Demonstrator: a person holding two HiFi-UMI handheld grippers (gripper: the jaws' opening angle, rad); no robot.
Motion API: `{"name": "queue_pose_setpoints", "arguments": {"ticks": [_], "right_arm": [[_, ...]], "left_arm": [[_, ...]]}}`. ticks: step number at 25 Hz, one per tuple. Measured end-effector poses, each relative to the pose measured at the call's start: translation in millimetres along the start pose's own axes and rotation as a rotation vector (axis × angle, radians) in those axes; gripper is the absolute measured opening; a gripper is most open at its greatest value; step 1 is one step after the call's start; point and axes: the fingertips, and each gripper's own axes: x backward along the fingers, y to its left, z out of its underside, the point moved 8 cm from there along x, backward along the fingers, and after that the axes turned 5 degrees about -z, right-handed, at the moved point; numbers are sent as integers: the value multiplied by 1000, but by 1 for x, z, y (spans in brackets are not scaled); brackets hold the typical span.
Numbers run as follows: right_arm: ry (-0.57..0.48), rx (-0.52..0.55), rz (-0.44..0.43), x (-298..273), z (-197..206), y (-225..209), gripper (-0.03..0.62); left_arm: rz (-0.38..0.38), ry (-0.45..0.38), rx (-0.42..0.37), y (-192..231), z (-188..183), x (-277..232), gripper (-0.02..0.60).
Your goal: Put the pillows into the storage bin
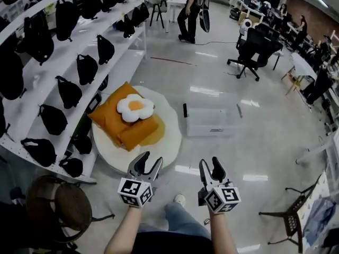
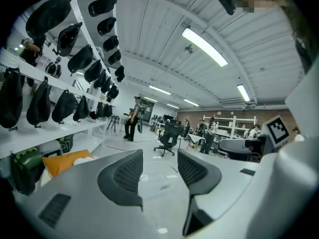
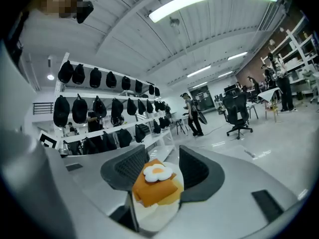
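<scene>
**Pillows stacked on the floor, both grippers empty**

The pile of pillows lies on the pale glossy floor (image 1: 222,78), just in front of the long white shelving (image 1: 124,62). At the bottom is a large round white pillow (image 1: 165,118) with a yellow patch showing at its right side. On it rest the flat orange square pillows (image 1: 119,126), one overlapping another. A small white fried-egg pillow with a yellow centre (image 1: 135,107) lies on top of them.

To the right of the pile, apart from it, stands the clear rectangular plastic storage bin (image 1: 212,121), with a dark clip at each short end. All the pillows are outside it.

The left gripper (image 1: 151,160) and the right gripper (image 1: 210,164) are held side by side low in the head view, well short of the pile and the bin. Each carries its cube with square markers.

In the left gripper view the left gripper (image 2: 159,166) has its dark ribbed fingers (image 2: 127,176) spread, with only floor and the clear bin (image 2: 158,185) far beyond showing between them. In the right gripper view the right gripper (image 3: 163,156) also has its fingers (image 3: 130,171) spread and touching nothing. The pillow pile (image 3: 154,185) shows through the gap, lying farther off.

The shelving holds rows of black bags (image 1: 87,67). A black office chair (image 1: 254,49) and a standing person (image 1: 189,12) are farther back in the room. A round brown stool (image 1: 58,208) stands at the lower left.
</scene>
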Motion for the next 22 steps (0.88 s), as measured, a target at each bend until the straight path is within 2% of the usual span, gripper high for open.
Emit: {"name": "queue_pose_setpoints", "arguments": {"ticks": [7, 10, 13, 19, 22], "right_arm": [[77, -1, -128, -63, -22, -46, 198], [94, 0, -163, -81, -25, -51, 198], [109, 8, -207, -99, -28, -47, 198], [122, -8, -249, -125, -37, -40, 198], [140, 28, -263, -141, -36, -46, 198]], "left_arm": [[-149, -19, 30, 6, -15, -42, 212], [-193, -37, 39, 11, -22, -45, 212], [-239, -76, 84, 21, -27, -43, 212], [-296, -94, 143, 34, -28, -45, 212], [-307, -87, 149, 39, -28, -56, 212]]}}
